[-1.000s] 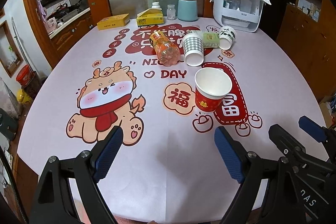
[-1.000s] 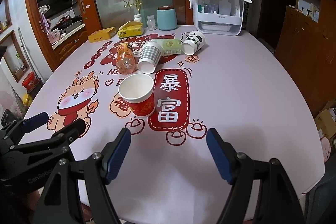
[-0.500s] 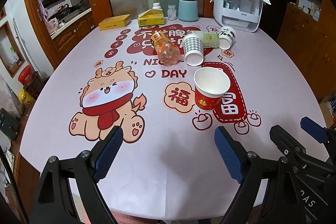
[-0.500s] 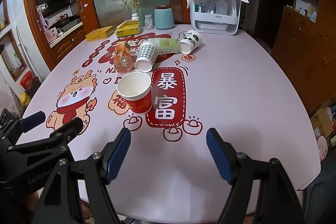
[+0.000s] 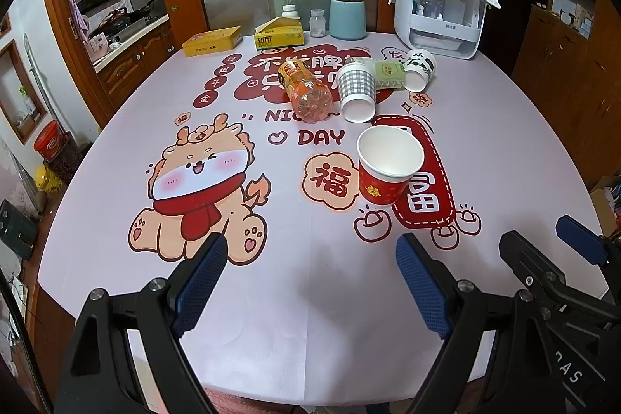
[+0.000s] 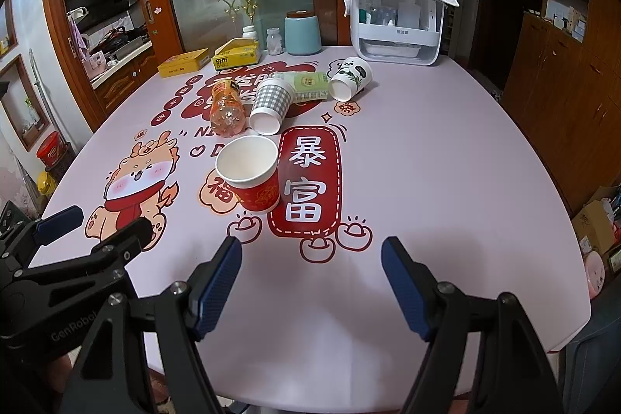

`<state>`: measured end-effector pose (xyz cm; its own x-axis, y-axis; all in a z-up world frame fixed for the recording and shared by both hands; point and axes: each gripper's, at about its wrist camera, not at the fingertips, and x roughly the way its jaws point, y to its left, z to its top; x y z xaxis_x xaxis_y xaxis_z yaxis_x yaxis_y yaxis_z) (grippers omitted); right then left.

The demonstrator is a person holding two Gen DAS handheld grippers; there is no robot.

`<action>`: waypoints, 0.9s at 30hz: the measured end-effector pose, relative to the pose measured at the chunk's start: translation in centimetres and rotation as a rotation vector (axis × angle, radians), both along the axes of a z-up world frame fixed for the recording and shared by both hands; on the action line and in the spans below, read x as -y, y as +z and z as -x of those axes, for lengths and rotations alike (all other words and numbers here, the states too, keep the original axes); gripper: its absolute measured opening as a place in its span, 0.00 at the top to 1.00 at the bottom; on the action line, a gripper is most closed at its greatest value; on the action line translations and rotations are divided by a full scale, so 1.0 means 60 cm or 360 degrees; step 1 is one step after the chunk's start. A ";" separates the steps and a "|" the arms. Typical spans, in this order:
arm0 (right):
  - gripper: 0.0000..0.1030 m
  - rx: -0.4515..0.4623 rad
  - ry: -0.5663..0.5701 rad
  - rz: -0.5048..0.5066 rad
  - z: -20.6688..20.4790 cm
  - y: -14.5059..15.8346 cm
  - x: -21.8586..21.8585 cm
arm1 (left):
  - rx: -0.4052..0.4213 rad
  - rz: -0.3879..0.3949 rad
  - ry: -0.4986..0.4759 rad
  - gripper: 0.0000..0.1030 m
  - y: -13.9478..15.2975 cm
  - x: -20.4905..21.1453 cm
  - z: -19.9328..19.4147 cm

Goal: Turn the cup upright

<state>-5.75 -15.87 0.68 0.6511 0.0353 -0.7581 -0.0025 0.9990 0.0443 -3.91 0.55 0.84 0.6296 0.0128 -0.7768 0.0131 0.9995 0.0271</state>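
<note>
Both tools have drawn back a little since a second ago, so more of the near edge of the desk [image 5: 116,204] shows and the cups sit slightly farther off; nothing on the desk itself has shifted. The left tool [image 5: 310,278] hangs over the near edge with its blue pads wide apart and nothing between them. At the far left of the cluster an orange plastic bottle [image 5: 306,92] lies on its side, its base toward the camera. Just beside it a checked cup [image 5: 357,88] also lies on its side, mouth toward the camera and long axis running away from the viewer. In front of that, near the desk's middle, the red cup [image 5: 384,173] stands upright, mouth up, long axis vertical, beside the red printed panel. Farther right a panda cup [image 5: 419,68] lies tipped over next to a green packet [image 5: 388,74]. The right tool [image 6: 310,278] is likewise spread apart and empty.
</note>
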 end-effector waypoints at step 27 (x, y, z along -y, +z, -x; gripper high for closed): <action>0.27 0.0005 -0.0002 -0.0008 0.000 0.005 0.002 | -0.0003 0.0009 0.0003 0.15 0.004 0.002 -0.001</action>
<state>-5.75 -15.98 0.99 0.6535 0.0383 -0.7560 -0.0015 0.9988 0.0494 -3.85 0.44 1.10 0.6280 0.0096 -0.7782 0.0114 0.9997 0.0215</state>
